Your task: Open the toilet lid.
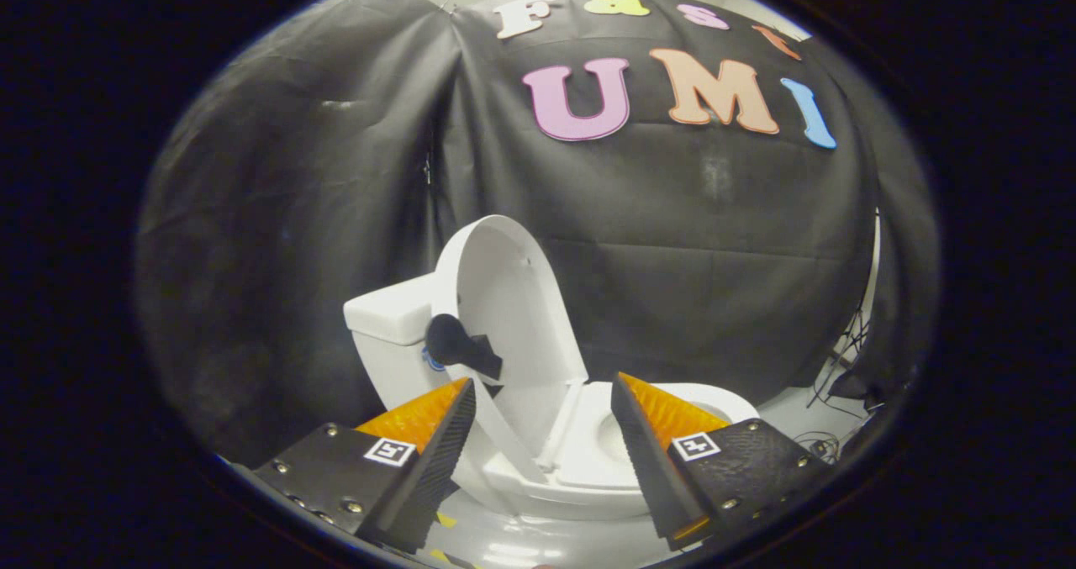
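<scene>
Gripper (pixel 542 392) low centre of frame, fingers spread wide apart, gripping nothing; pointed level at toilet (pixel 580 468). Square coded marker on each finger body, no readable text. Between fingers & just beyond: white bowl, rim in lower centre, inside hidden by rim. Lid (pixel 513 300) already up, standing near upright at centre, leaning back toward tank (pixel 391 325) at centre left. Dark handle piece (pixel 461 346) stuck on lid's lower left edge. Cables (pixel 841 359) on floor, right side.
</scene>
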